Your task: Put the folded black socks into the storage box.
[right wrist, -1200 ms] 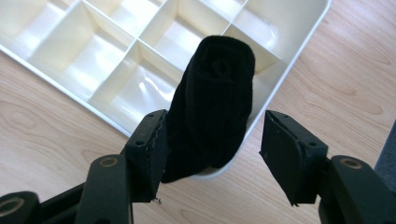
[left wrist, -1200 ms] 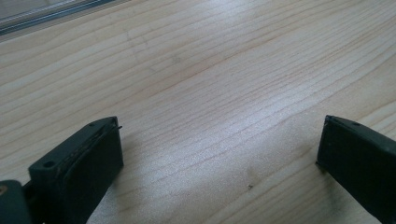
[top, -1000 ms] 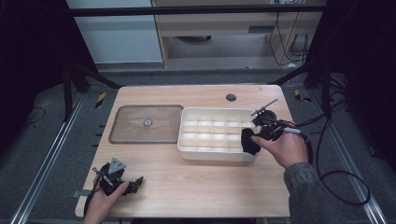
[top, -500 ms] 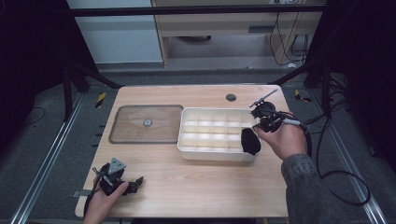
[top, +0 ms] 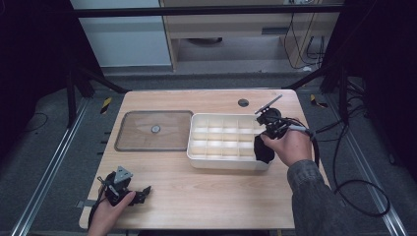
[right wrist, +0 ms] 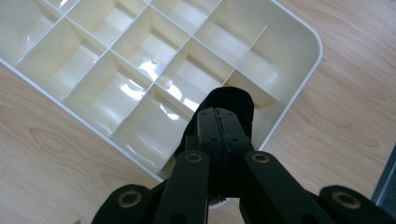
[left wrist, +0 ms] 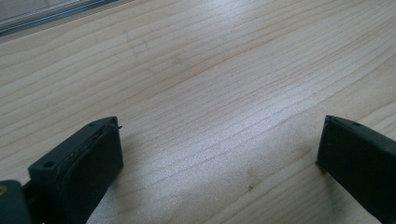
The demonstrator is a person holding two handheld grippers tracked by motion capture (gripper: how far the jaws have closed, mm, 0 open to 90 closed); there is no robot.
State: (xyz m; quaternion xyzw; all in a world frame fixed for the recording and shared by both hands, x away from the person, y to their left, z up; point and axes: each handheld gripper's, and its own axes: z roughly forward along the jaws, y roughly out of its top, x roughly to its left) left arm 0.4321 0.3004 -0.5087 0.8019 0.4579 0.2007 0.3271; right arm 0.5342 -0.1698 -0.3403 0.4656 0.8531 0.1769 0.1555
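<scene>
Lab: wooden table (top: 206,196) in dark metal frame (top: 206,10), loose cables (top: 344,162).

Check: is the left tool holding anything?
No. In the left gripper view the left tool stands wide open, bare wooden table between its jaws.

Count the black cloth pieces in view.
1: a black cloth piece, pinched in the shut right tongs, hanging over the near right corner compartment of the cream plastic divided tray. More could be hidden behind the hand.

Right gripper (right wrist: 218,122) fingers pressed together, left gripper (left wrist: 219,154) fingers spread
</scene>
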